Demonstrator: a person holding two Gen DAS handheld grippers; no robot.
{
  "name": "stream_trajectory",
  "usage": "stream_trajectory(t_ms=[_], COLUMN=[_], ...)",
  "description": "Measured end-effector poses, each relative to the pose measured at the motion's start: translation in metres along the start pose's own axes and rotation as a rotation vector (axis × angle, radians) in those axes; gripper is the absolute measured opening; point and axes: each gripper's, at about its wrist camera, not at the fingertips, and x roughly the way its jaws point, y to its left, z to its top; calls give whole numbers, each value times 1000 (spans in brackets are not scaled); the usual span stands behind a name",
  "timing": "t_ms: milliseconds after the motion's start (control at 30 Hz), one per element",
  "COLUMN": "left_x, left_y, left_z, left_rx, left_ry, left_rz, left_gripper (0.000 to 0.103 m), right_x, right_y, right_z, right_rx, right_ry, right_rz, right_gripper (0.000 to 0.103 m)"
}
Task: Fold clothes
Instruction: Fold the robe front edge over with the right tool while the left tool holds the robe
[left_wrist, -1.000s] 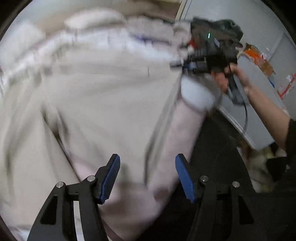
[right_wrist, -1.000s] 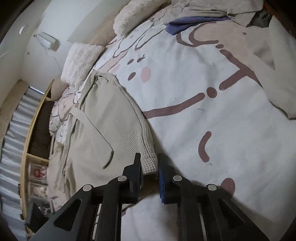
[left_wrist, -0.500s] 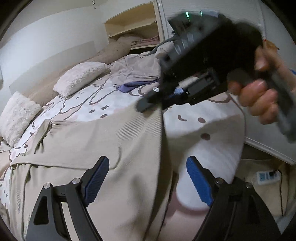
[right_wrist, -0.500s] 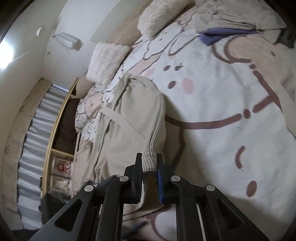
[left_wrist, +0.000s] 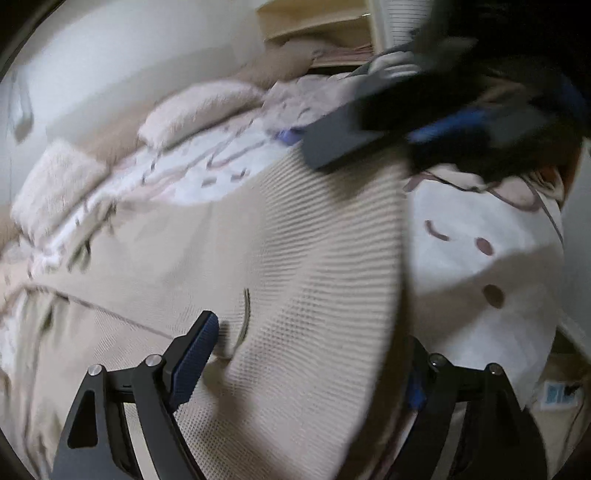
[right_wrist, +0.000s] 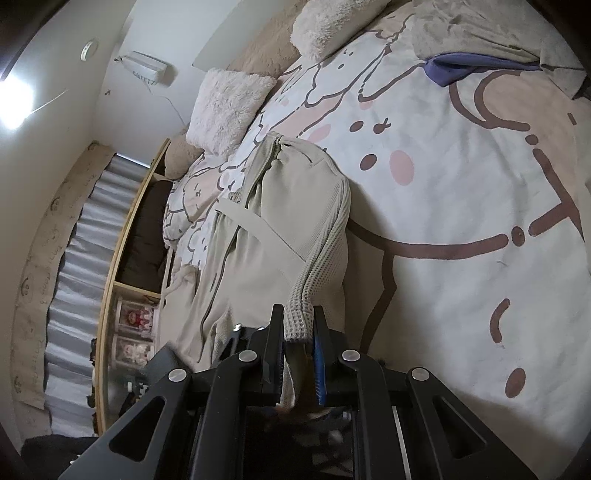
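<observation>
Left wrist view, blurred: left gripper spread wide, waffle-knit beige garment draped between its fingers and over the bedspread.

Right wrist view: right gripper pinching the beige garment's hem, lifted off the bedspread; fluffy pillow beyond, purple cloth well apart.

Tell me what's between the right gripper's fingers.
In the right wrist view, the right gripper is shut on the beige garment's waffle-knit edge.

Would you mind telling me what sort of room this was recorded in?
Most likely a bedroom: a bed with a cartoon-print cover, fluffy pillows at its head, and wooden shelving alongside.
</observation>
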Motion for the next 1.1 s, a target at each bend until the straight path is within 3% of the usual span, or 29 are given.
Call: stream_trajectory(t_ms=[100, 267, 433, 533, 667, 733, 767, 800, 933, 1100], left_x=[5, 7, 2, -2, -4, -5, -6, -7, -12, -20], left_y=[13, 33, 51, 60, 75, 82, 86, 90, 104, 115], left_z=[2, 4, 3, 5, 6, 5, 4, 3, 0, -1], left_rx=[-67, -177, -285, -317, -365, -394, -409, -422, -476, -492], left_ry=[24, 34, 22, -3, -20, -23, -23, -24, -20, -23], left_rz=[-43, -115, -211, -258, -323, -357, -375, -391, -445, -468], left_gripper=[61, 47, 20, 12, 8, 8, 8, 7, 7, 7], right_x=[1, 4, 4, 3, -1, -6, -11, -18, -33, 2], right_y=[0, 6, 12, 13, 10, 7, 6, 5, 5, 5], right_z=[-1, -2, -3, 0, 7, 10, 12, 14, 36, 88], right_rx=[3, -6, -16, -9, 3, 12, 14, 21, 15, -20], right_ry=[8, 21, 22, 9, -29, -66, -92, -132, -208, -124], right_rz=[-11, -28, -43, -57, -131, -153, -160, -171, -151, -129], right_gripper=[14, 14, 14, 14, 15, 33, 71, 96, 97, 97])
